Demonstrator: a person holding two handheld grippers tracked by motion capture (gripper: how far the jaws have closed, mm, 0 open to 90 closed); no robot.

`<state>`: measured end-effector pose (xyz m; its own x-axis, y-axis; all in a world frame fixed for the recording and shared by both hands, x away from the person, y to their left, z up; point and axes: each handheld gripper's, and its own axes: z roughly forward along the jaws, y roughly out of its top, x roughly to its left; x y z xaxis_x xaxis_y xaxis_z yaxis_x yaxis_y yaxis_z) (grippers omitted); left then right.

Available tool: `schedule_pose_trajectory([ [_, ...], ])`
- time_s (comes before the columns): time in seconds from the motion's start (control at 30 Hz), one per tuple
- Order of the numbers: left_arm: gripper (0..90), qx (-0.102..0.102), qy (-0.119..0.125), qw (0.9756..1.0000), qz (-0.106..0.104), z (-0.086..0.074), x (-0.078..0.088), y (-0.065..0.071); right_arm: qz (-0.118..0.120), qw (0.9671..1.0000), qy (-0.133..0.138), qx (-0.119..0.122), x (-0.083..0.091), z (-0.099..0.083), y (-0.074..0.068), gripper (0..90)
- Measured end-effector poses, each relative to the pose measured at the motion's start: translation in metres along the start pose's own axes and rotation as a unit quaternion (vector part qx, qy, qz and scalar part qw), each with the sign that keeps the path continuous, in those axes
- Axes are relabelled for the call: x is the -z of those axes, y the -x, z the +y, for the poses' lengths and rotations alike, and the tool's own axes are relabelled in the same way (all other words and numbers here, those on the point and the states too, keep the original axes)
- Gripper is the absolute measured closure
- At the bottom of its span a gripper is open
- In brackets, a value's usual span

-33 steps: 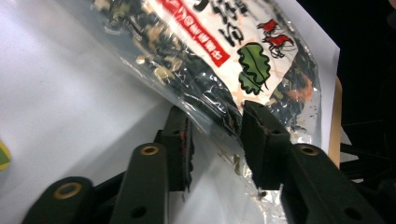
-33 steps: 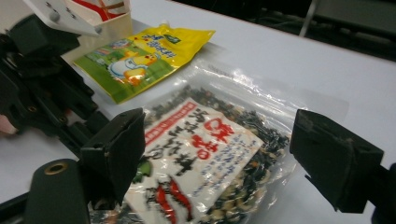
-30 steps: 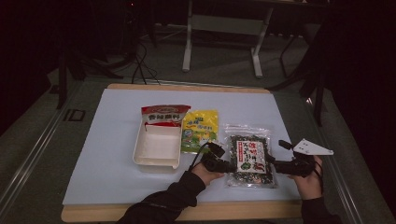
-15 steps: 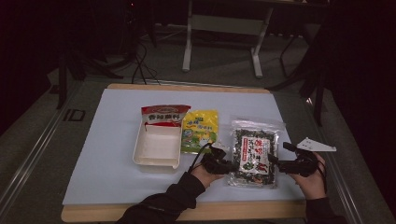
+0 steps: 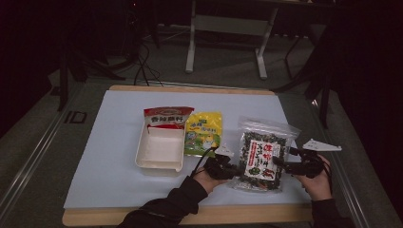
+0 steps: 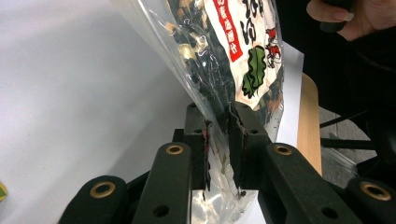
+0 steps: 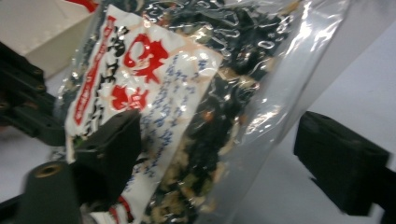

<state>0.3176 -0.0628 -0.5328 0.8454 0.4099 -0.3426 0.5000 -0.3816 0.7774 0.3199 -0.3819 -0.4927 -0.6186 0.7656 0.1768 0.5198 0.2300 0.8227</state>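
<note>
While a white tray (image 5: 160, 153), a red-and-white packet (image 5: 167, 117) and a yellow packet (image 5: 204, 133) lie just to its left, the clear seaweed-mix bag (image 5: 262, 154), white-labelled with red characters, sits at the near right of the pale blue mat (image 5: 114, 142). The left gripper (image 6: 217, 140), jaws just closing, pinches its edge; the right gripper (image 7: 219, 158) is spread around the other side. Beyond lies a dark floor.
</note>
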Motion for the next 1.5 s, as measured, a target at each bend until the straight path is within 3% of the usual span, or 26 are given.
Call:
schedule_pose_trajectory([
  [0.03,80.7,0.004,0.0,1.0,-0.004,-0.001,0.0,-0.001,0.006,1.0,-0.001,-0.002,0.0,0.0,0.0,17.4],
  [0.07,80.7,0.003,0.001,1.0,-0.005,-0.001,0.0,-0.001,0.024,0.9997,-0.005,0.0,0.001,0.001,-0.001,28.3],
  [0.4,79.3,-0.007,0.002,0.9998,-0.017,-0.003,0.001,-0.003,0.046,0.9989,-0.008,0.003,0.006,0.002,-0.002,42.3],
  [0.5,78.2,-0.015,0.0,0.9996,-0.025,-0.004,0.002,-0.004,0.051,0.9986,-0.006,0.007,0.011,0.003,-0.002,50.2],
  [0.8,69.5,-0.018,0.012,0.9994,-0.027,-0.002,0.002,-0.006,0.052,0.9982,0.013,0.026,0.02,0.007,-0.008,54.5],
  [0.83,69.5,-0.014,0.02,0.9989,-0.039,-0.001,0.001,-0.007,0.053,0.9981,0.014,0.028,0.022,0.007,-0.008,55.0],
  [0.87,64.2,-0.012,0.023,0.9987,-0.044,0.0,0.0,-0.007,0.063,0.9974,0.017,0.029,0.024,0.008,-0.009,56.9],
  [0.93,61.1,-0.015,0.025,0.9985,-0.047,0.004,-0.002,-0.005,0.063,0.9973,0.012,0.037,0.023,0.008,-0.013,57.3],
  [1.1,70.8,-0.024,0.026,0.9977,-0.058,0.011,0.0,0.001,0.059,0.9972,0.01,0.046,0.026,0.01,-0.015,57.1],
  [1.4,75.6,-0.029,0.023,0.9962,-0.079,0.013,0.006,0.006,0.068,0.9961,0.018,0.053,0.032,0.012,-0.017,53.6],
  [1.5,76.1,-0.042,0.03,0.9953,-0.082,0.019,0.015,0.008,0.072,0.9955,0.026,0.056,0.035,0.017,-0.019,49.9],
])
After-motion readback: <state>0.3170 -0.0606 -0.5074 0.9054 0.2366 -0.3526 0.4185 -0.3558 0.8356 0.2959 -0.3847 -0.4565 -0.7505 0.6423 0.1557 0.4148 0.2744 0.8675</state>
